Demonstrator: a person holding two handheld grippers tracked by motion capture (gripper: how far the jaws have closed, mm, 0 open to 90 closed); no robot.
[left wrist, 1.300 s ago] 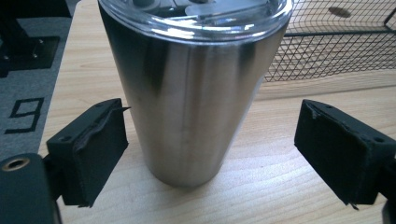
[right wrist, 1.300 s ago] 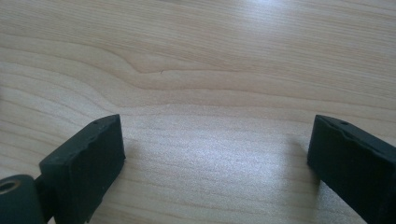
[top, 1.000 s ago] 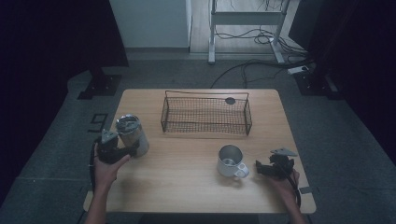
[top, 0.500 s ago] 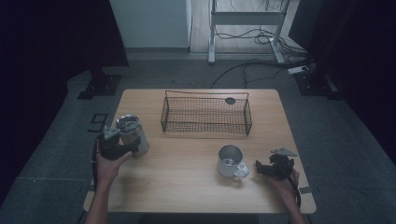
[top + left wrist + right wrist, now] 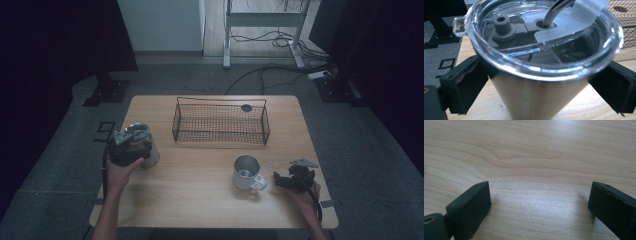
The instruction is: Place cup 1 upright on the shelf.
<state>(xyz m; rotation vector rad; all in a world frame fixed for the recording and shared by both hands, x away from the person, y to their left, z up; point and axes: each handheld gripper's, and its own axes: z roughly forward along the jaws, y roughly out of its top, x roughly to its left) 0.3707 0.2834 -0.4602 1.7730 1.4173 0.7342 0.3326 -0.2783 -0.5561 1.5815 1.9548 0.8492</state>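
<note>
Now the left gripper (image 5: pixel 534 100), its jaws just opening, is releasing the tumbler (image 5: pixel 541 75) near the bench's left edge; right gripper (image 5: pixel 536 202) is waiting open beside the mug (image 5: pixel 246 172). Next, backing away cleanly.

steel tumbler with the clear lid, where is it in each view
High view: the steel tumbler stands near the table's left edge, partly behind the left gripper.
Left gripper view: the tumbler is in the middle, between the two black jaws, clear lid on top.
Right gripper view: bare wood between open jaws.
Shared landmark: the wire basket, at the top right edge of the left gripper view.
</note>
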